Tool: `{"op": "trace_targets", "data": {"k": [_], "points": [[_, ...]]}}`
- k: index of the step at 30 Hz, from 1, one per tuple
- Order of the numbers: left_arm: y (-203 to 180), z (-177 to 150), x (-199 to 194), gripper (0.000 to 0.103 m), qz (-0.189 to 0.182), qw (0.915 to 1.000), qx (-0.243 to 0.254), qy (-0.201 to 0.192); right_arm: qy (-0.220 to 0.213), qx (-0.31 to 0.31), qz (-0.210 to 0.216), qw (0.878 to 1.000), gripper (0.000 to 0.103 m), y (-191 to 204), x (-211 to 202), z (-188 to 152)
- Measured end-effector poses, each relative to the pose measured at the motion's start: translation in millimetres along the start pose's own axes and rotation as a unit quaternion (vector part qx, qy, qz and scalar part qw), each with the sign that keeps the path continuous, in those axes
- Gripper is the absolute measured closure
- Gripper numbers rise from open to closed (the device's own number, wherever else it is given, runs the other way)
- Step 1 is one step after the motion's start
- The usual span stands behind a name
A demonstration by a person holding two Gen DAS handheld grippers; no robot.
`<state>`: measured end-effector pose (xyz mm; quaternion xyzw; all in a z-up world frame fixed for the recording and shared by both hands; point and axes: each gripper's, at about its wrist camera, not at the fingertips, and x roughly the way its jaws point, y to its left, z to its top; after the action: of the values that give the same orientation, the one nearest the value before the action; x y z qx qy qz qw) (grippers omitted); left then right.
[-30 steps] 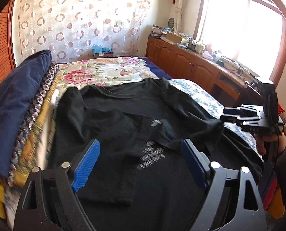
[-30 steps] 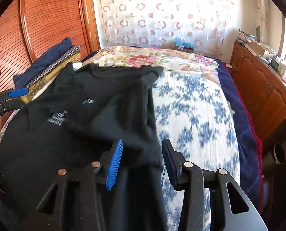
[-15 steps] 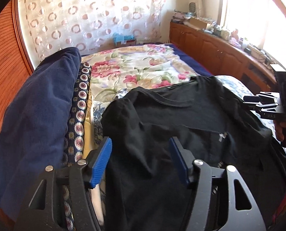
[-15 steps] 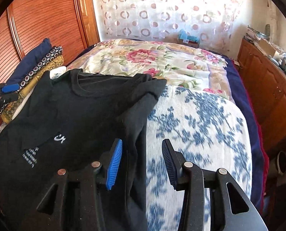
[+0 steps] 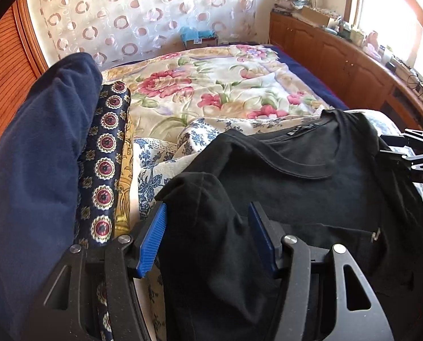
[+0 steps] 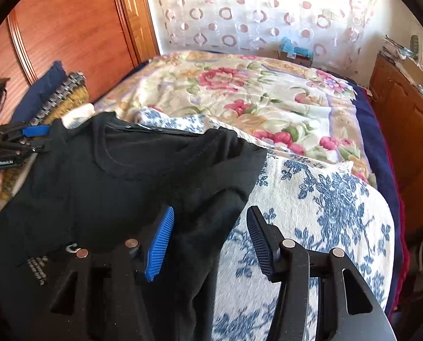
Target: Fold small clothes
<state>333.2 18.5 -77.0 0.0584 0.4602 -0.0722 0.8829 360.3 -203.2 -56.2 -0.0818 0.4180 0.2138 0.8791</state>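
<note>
Black T-shirt (image 5: 311,187) flat on bed (image 6: 311,199); sleeve between left gripper (image 5: 208,236) pads.

We see a matt black cloth shirt (image 5: 311,187), ribbed blue plastic fingers (image 5: 151,241), a glossy wood cabinet (image 5: 339,59), and a sheer curtain (image 5: 154,14).

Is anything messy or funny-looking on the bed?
Yes. The black T-shirt lies crooked and rumpled, not flat: its sleeve is bunched up between the left tool's open jaws, and the other shoulder is folded over onto the blue-flowered cover.
</note>
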Motion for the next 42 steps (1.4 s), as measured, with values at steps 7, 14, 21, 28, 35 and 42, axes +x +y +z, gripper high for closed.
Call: {"op": "trace_targets", "data": {"k": [7,14,21,28,35,42], "points": [[-2,5,7,0.043,0.018,0.9997,0.015,-0.002,-0.016,-0.027,0.018,0.999,0.097,-8,-4,5],[0,8,12,0.058,0.023,0.9993,0.029,-0.002,-0.015,0.009,0.001,1.000,0.097,-39,2,-4],[13,13,-3,0.096,0.017,0.9995,0.012,-0.023,-0.024,0.027,0.005,0.999,0.090,-38,5,-1],[32,22,-63,0.097,0.012,0.9955,-0.012,-0.093,-0.022,0.055,0.004,0.998,0.066,-43,10,5],[38,10,-94,0.097,-0.009,0.9923,-0.020,-0.122,-0.018,0.038,0.022,0.999,0.098,-27,4,11],[25,-18,-146,0.097,-0.038,0.9857,-0.015,-0.163,-0.092,0.025,0.044,0.994,0.098,-2,-67,-2]]}}
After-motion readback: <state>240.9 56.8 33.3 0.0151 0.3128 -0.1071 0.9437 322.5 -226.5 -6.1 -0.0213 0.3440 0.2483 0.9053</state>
